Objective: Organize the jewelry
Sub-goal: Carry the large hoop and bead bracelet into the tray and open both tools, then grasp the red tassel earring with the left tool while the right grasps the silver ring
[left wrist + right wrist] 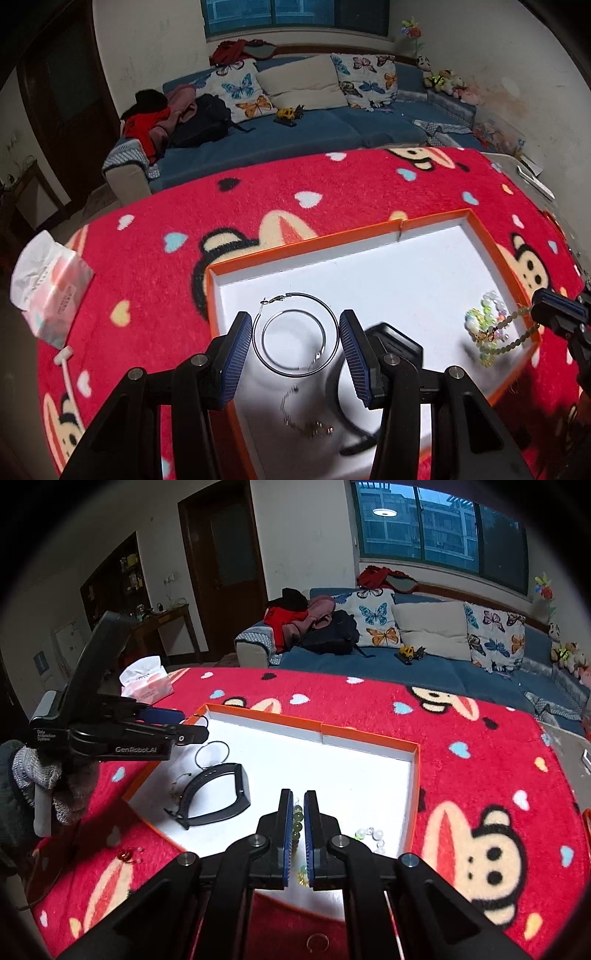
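Hoop earrings sit low in the centre of my left wrist view, on the white floor of the orange-rimmed tray. My left gripper hangs over them with its jaws apart, and I cannot tell whether the pads touch the larger hoop. A thin chain lies blurred just below the hoops, and part of a black wristband shows past the right-hand finger.

At the right edge of that view my right gripper has its jaws together on a string of pale green beads (the strand runs down into the tray beside a cluster of clear beads). In the right wrist view the beads show in the narrow gap between the pads. A tissue pack rests at the left on the red monkey-print blanket.
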